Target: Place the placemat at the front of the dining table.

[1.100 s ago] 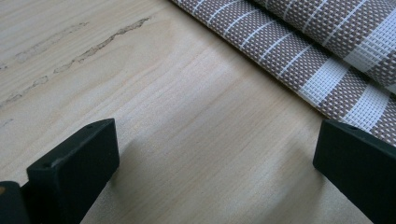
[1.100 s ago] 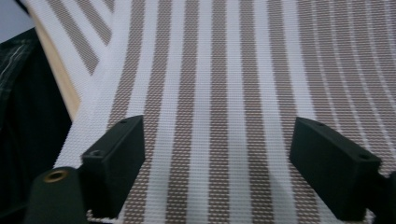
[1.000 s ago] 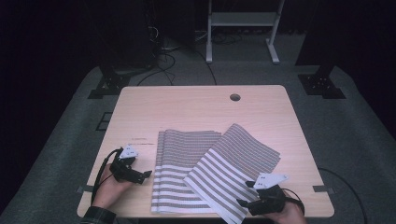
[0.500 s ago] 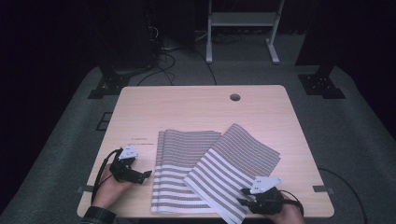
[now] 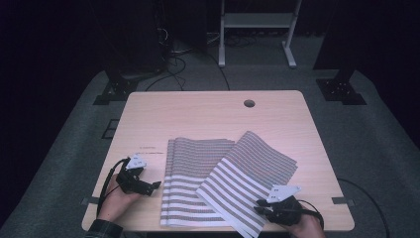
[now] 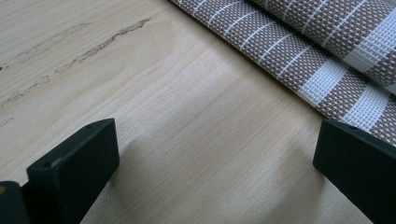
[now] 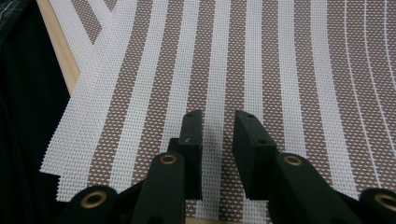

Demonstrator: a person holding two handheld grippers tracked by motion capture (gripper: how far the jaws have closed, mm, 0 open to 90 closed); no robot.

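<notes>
Two brown placemats with white stripes lie on the wooden table [image 5: 208,119]. One mat [image 5: 190,183] lies straight, and the other [image 5: 247,168] lies tilted, overlapping its right side. My left gripper [image 5: 153,187] rests on bare wood just left of the straight mat, jaws wide open [image 6: 215,158] with its edge [image 6: 327,51] beside the right jaw. My right gripper [image 5: 260,207] sits over the tilted mat's near corner. Its jaws [image 7: 217,126] have just been closing and stand a narrow gap apart. The flat mat [image 7: 280,56] shows through the gap, with nothing raised between the pads.
A round cable hole [image 5: 249,103] sits near the table's far edge. The table's front edge [image 7: 56,46] runs close to the right gripper, with the mat corner hanging a little past it. A white stand [image 5: 255,29] and cables are on the carpet beyond.
The right gripper's jaws have drawn closer together over the tilted mat's near corner. Both hands have kept their places, and the mats lie as before.
</notes>
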